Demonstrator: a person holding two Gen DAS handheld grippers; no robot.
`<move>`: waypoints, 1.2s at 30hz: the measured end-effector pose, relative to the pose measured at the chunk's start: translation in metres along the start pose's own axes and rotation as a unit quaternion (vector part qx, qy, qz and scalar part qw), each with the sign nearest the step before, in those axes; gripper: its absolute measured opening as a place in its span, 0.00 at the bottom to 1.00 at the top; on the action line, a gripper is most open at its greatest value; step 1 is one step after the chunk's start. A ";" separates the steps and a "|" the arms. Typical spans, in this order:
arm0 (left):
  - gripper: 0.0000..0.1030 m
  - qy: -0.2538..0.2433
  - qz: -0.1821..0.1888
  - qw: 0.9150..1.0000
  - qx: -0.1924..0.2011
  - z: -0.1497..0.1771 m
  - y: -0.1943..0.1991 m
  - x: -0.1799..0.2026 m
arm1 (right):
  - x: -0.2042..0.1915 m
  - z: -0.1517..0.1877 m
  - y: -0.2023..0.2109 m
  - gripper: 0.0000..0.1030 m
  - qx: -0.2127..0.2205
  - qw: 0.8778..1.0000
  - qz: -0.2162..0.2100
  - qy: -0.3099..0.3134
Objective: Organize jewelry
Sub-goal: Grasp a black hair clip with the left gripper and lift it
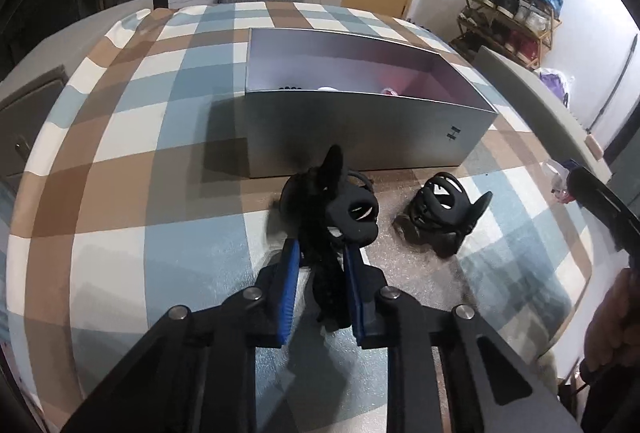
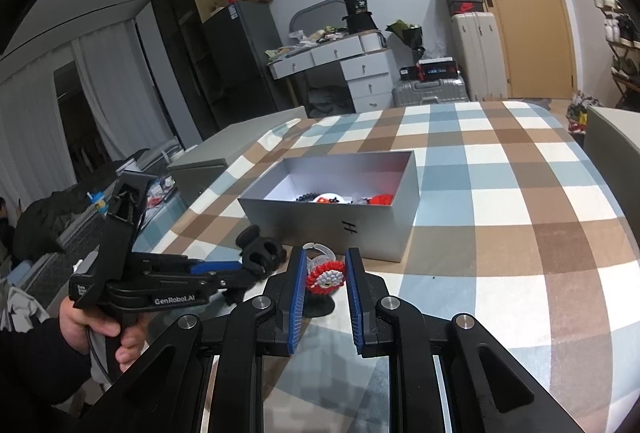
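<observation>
Before the matte silver rectangular box (image 1: 360,129), left tongs (image 1: 320,253) clamp a matte black plastic claw hair-clip (image 1: 344,209); right tongs (image 2: 326,265) grip a red-and-white beaded ring (image 2: 325,275).

A white drawer desk (image 2: 352,69), suitcases (image 2: 430,91), a wooden door (image 2: 532,33) and a shoe rack (image 1: 508,13) line the wall.

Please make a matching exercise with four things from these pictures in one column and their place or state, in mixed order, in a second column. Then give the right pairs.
Things:
1. black hair claw
2. second black hair claw
3. red and white beaded ring
4. silver box

Places or states:
A. lies free on the checked tablecloth
B. between the left gripper's pads
C. open, small items inside
D. between the right gripper's pads

Pairs: 1-B, 2-A, 3-D, 4-C
</observation>
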State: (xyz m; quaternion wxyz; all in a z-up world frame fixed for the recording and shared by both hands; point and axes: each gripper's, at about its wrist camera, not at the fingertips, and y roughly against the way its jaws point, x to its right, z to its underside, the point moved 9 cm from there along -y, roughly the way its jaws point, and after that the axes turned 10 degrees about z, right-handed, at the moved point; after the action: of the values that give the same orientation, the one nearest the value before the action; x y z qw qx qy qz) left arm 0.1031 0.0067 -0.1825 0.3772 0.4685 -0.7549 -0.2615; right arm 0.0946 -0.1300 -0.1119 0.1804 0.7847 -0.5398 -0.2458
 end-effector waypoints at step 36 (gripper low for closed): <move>0.56 -0.002 0.007 1.000 -0.014 0.004 0.000 0.005 | -0.015 0.031 -0.005 0.18 -0.039 0.999 -0.022 0.011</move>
State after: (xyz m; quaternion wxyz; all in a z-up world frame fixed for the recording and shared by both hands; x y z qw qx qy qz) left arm 0.0986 0.0024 -0.1836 0.3840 0.4575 -0.7549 -0.2708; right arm 0.0757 -0.1148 -0.1365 0.2112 0.7914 -0.5100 -0.2625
